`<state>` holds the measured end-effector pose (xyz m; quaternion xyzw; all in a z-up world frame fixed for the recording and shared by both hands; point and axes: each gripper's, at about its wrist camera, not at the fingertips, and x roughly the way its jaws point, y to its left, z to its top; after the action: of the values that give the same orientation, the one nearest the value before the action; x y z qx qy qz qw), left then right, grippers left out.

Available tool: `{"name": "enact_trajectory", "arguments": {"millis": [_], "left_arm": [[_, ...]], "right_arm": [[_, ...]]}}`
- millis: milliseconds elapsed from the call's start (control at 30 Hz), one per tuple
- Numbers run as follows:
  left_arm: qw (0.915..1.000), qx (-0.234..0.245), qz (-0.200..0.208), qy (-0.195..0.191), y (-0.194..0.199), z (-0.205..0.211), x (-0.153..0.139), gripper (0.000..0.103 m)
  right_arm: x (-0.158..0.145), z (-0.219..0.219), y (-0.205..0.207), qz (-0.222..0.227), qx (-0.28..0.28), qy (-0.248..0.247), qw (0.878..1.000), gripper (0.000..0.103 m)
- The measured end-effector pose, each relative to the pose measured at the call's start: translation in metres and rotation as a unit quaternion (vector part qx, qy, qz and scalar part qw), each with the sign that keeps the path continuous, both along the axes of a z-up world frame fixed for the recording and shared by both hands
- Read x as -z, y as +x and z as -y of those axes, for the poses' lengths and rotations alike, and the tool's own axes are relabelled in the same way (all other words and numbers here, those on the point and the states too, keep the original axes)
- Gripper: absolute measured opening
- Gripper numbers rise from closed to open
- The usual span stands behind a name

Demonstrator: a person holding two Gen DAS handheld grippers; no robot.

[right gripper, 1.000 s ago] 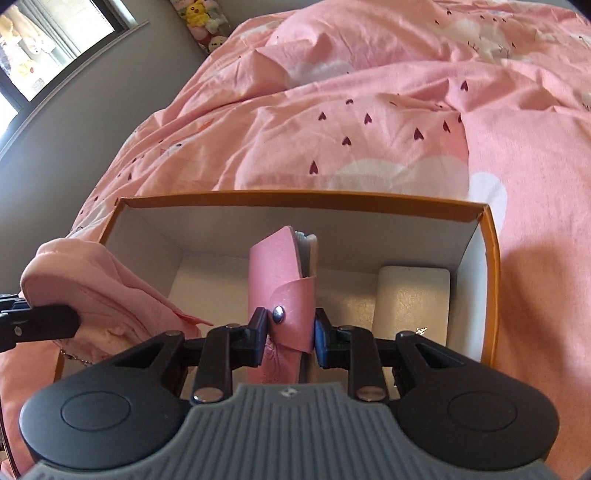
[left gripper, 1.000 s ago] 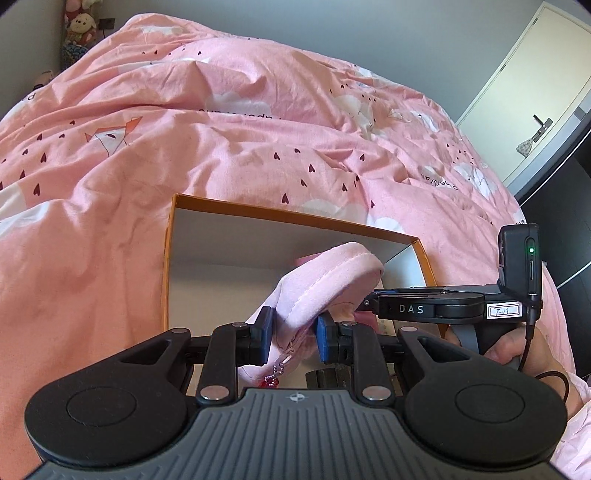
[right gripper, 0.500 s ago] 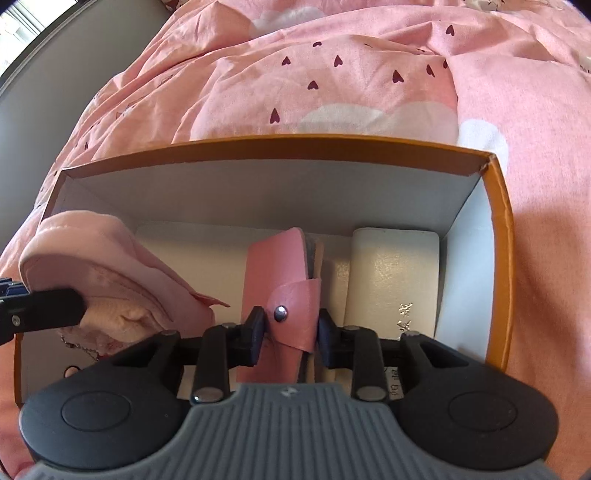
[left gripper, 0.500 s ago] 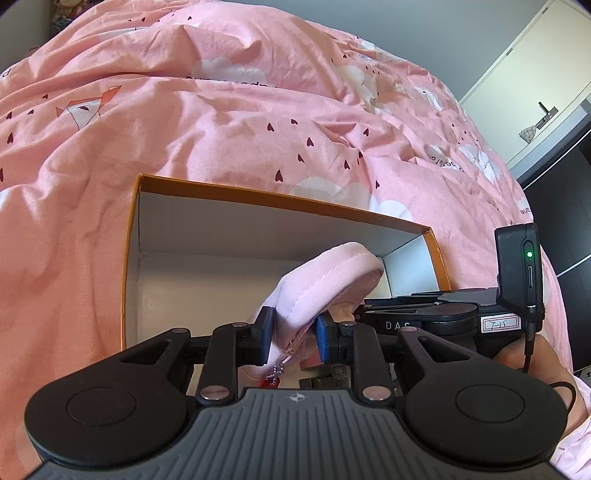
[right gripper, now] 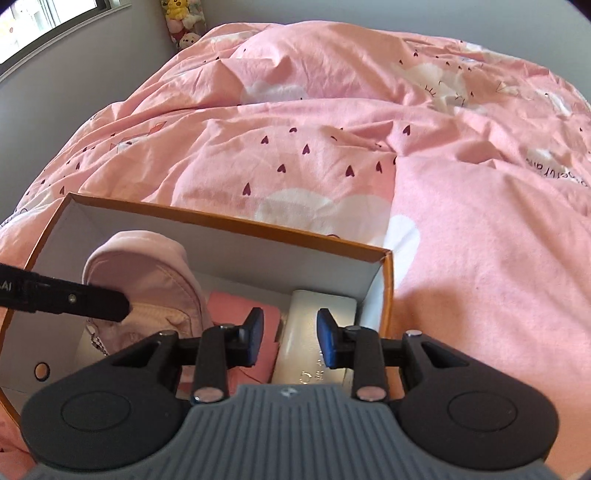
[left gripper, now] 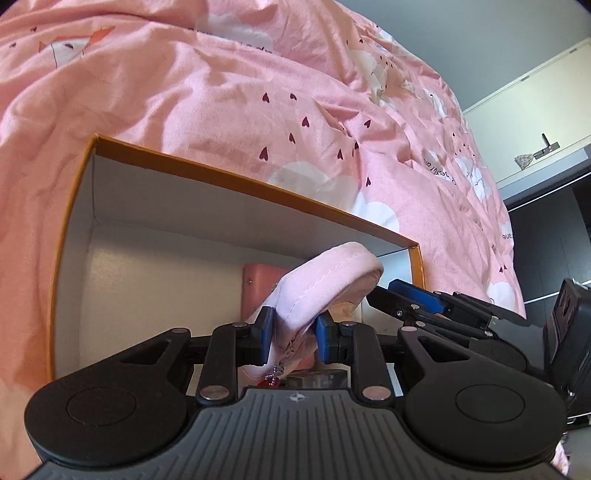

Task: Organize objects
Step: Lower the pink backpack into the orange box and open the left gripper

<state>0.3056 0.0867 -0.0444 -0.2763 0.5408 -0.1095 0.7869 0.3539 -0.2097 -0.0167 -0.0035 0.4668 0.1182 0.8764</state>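
An orange box [left gripper: 221,177] with white inner walls lies on the bed. My left gripper [left gripper: 291,336] is shut on a pale pink zip pouch [left gripper: 325,280], held low inside the box; its bead chain hangs below the pads. In the right wrist view the pouch [right gripper: 147,258] fills the box's [right gripper: 221,221] left part, with a left finger [right gripper: 74,299] across it. A pink snap wallet [right gripper: 229,306] lies flat on the box floor beside a white case [right gripper: 314,306]. My right gripper [right gripper: 290,338] hovers open above them, holding nothing.
A rumpled pink duvet [right gripper: 369,147] with small dark hearts surrounds the box on all sides. Plush toys [right gripper: 184,22] sit at the far corner by a window [right gripper: 37,26]. A cream door [left gripper: 535,110] stands to the right of the bed.
My right gripper has let go of the pink wallet, which now lies flat in the box, and has pulled up and back. My left gripper has sunk deeper into the box with the pouch.
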Motion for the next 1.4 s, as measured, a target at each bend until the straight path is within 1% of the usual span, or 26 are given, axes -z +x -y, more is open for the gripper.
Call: {"name": "enact_trajectory", "arguments": {"millis": [67,133,233,300,433,533,600,633,733,800,867,1000,1033,1067,1133,1167,1233,1300,1400], "left_arm": [[0.9996,0.003,-0.025,-0.015,0.011,0.002,0.009,0.027],[0.9991,0.003,-0.035,-0.024,0.021,0.001,0.013,0.026],[0.9982,-0.008,-0.052,-0.030,0.035,-0.003,0.016,0.027],[0.9970,-0.017,-0.062,-0.043,0.040,-0.007,0.019,0.027],[0.9886,-0.015,-0.087,-0.122,0.044,-0.018,0.027,0.026],[0.9817,0.002,-0.116,-0.151,0.047,-0.017,0.036,0.026],[0.9803,0.009,-0.131,-0.148,0.049,-0.013,0.043,0.026],[0.9800,0.006,-0.136,-0.145,0.050,-0.012,0.047,0.026],[0.9763,-0.013,-0.148,-0.158,0.054,-0.014,0.058,0.026],[0.9772,-0.023,-0.149,-0.149,0.056,-0.012,0.061,0.028],[0.9818,-0.029,-0.139,-0.126,0.054,-0.010,0.060,0.028],[0.9869,-0.032,-0.119,-0.105,0.052,-0.006,0.056,0.031],[0.9890,-0.031,-0.110,-0.094,0.051,-0.005,0.054,0.032],[0.9913,-0.027,-0.101,-0.079,0.051,-0.003,0.051,0.034],[0.9947,-0.021,-0.087,-0.050,0.049,0.002,0.046,0.040],[0.9957,-0.017,-0.081,-0.042,0.048,0.004,0.044,0.042],[0.9968,-0.005,-0.072,-0.036,0.045,0.007,0.040,0.047],[0.9977,0.005,-0.065,-0.021,0.042,0.012,0.036,0.048],[0.9984,0.027,-0.046,0.019,0.036,0.021,0.029,0.048]], "right_arm": [[0.000,0.004,-0.001,0.003,0.000,0.001,1.000,0.034],[0.002,0.007,-0.002,0.002,-0.003,0.004,1.000,0.034],[0.006,0.008,-0.004,0.001,-0.008,0.008,1.000,0.034],[0.009,0.005,-0.003,-0.001,-0.010,0.011,1.000,0.034],[0.012,0.004,-0.002,0.000,-0.011,0.017,1.000,0.034],[0.010,0.007,-0.002,0.004,-0.006,0.014,1.000,0.033],[0.009,0.009,-0.001,0.003,-0.004,0.012,1.000,0.033],[0.009,0.009,-0.002,0.003,-0.005,0.010,1.000,0.033],[0.008,0.010,-0.003,0.003,-0.003,0.004,1.000,0.032],[0.010,0.011,-0.003,0.004,-0.001,-0.001,1.000,0.032],[0.011,0.011,-0.004,0.003,-0.001,0.001,1.000,0.031],[0.013,0.008,-0.004,-0.003,-0.013,0.009,1.000,0.031],[0.014,0.006,-0.005,-0.003,-0.016,0.006,1.000,0.031],[0.015,0.004,-0.005,-0.002,-0.020,0.004,1.000,0.031],[0.016,0.001,-0.005,-0.003,-0.024,0.004,1.000,0.031],[0.016,0.000,-0.005,-0.004,-0.026,0.004,1.000,0.028],[0.017,0.000,-0.005,-0.007,-0.027,0.005,1.000,0.027],[0.018,-0.001,-0.005,-0.011,-0.030,0.007,0.999,0.027],[0.019,-0.004,-0.006,-0.014,-0.033,0.007,0.999,0.027]]}}
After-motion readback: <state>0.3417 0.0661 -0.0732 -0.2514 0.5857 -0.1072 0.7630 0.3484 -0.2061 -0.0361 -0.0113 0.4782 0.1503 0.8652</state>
